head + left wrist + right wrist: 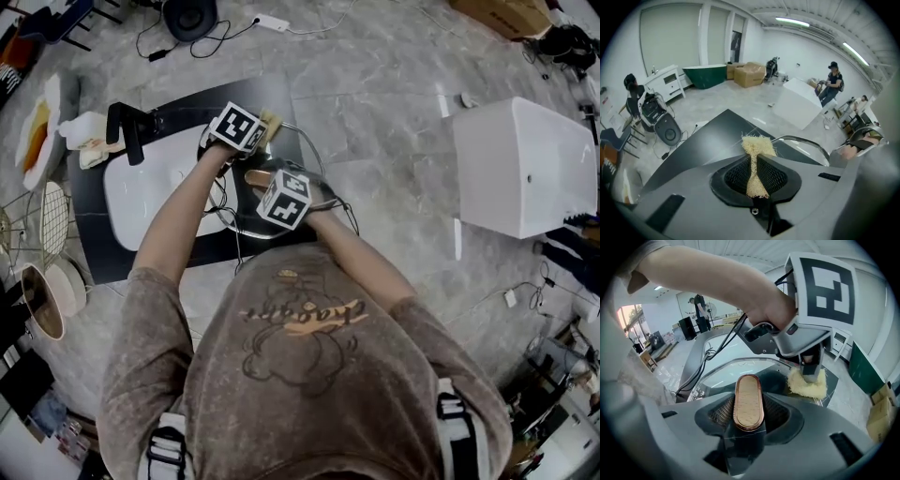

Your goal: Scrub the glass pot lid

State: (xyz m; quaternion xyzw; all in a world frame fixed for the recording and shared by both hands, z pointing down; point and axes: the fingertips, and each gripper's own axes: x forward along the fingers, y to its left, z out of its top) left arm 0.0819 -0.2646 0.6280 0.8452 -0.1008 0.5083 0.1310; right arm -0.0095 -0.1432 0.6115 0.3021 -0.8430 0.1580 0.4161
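The glass pot lid (314,159) is held over the right part of the black counter (94,234), next to the white sink (141,192). My right gripper (263,184) is shut on the lid's oval wooden handle (748,401), which stands between its jaws in the right gripper view. Beyond the handle lies the clear lid glass (726,371). My left gripper (266,126) is shut on a pale yellow loofah pad (757,161). The loofah pad (806,383) rests against the lid's far edge. In the left gripper view the lid's metal rim (801,139) shows just past the pad.
A black faucet (127,132) stands at the sink's far left, with a white bottle (82,128) beside it. A wire rack (52,220) and bowls (43,300) sit at the left. A white tub (525,164) stands on the floor at the right. Cables trail under my arms.
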